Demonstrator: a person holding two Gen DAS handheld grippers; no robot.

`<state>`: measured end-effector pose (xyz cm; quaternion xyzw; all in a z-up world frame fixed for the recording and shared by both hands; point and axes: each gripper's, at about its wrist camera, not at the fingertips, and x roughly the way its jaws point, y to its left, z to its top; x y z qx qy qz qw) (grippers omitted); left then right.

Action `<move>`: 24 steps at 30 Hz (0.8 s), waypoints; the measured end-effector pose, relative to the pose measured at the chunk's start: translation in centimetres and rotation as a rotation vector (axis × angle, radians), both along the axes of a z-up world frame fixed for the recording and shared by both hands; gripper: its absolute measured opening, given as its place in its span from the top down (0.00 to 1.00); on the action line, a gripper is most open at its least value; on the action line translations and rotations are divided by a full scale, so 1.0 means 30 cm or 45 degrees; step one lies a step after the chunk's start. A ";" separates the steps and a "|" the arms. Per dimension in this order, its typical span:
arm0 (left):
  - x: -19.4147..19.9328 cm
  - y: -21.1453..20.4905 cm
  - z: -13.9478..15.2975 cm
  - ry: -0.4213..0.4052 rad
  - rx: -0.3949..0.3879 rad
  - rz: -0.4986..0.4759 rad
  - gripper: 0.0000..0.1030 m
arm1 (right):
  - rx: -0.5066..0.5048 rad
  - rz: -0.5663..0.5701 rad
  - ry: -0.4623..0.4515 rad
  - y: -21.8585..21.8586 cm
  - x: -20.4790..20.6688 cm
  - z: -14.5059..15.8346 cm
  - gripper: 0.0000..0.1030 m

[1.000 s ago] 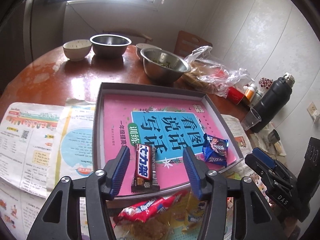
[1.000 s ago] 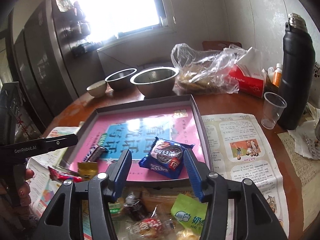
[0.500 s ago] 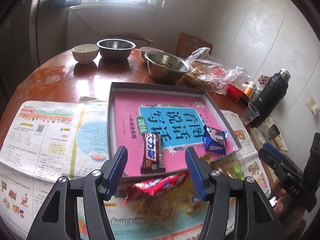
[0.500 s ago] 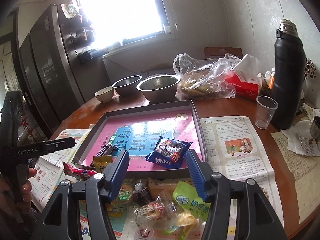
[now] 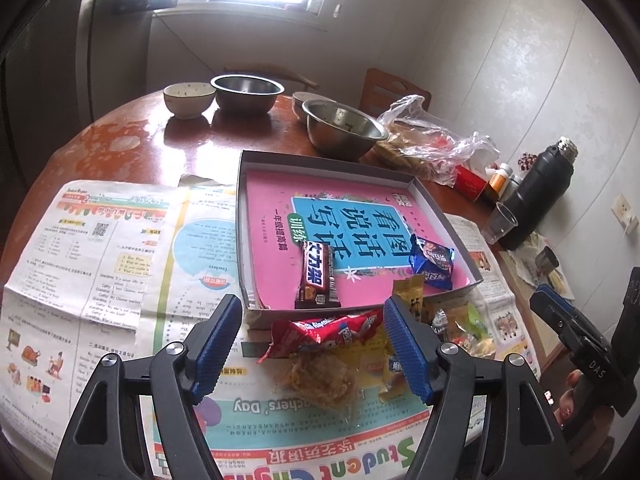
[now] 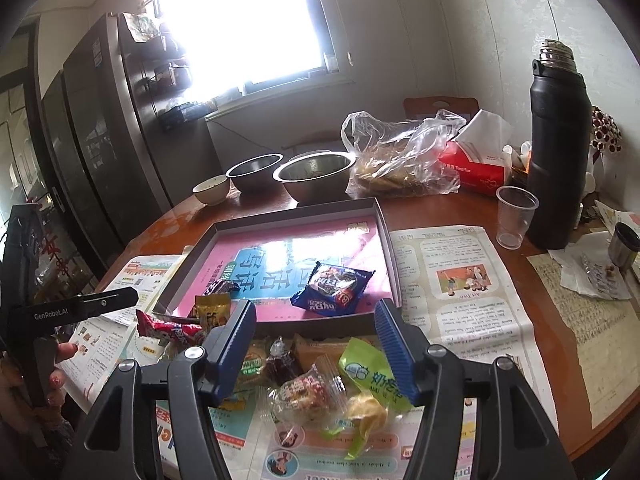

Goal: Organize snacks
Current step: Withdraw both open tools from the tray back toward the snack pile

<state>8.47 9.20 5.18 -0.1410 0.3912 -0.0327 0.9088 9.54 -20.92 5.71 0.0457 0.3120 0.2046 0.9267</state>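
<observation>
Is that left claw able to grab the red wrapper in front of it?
Probably yes: the left claw is open and empty, and the red wrapper lies atop the pile, uncovered.

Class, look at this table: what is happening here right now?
A person is sorting snacks with a gripper in each hand. The chocolate bar and blue packet already lie in the shallow box. Both the left gripper and right gripper have just been opening, holding nothing, above the loose snack pile on the newspaper.
</observation>
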 end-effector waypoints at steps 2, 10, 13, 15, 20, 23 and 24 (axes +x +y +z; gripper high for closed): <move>-0.006 -0.006 0.003 -0.002 0.009 -0.005 0.27 | 0.000 -0.006 0.001 -0.005 -0.009 0.000 0.40; -0.036 -0.010 -0.016 0.032 0.027 -0.008 0.27 | -0.006 -0.016 0.000 -0.030 -0.048 0.000 0.38; -0.044 -0.004 -0.026 0.044 0.028 -0.004 0.27 | -0.003 -0.022 0.005 -0.040 -0.058 -0.005 0.38; -0.048 -0.004 -0.030 0.048 0.033 -0.004 0.27 | -0.003 -0.024 0.007 -0.040 -0.064 -0.008 0.38; -0.057 -0.007 -0.046 0.070 0.043 -0.016 0.27 | -0.007 0.005 0.006 -0.020 -0.082 -0.009 0.38; -0.064 -0.014 -0.060 0.085 0.048 -0.025 0.27 | -0.013 0.028 0.003 0.001 -0.095 -0.009 0.38; -0.066 -0.015 -0.065 0.090 0.047 -0.030 0.27 | -0.015 0.035 0.003 0.008 -0.099 -0.010 0.38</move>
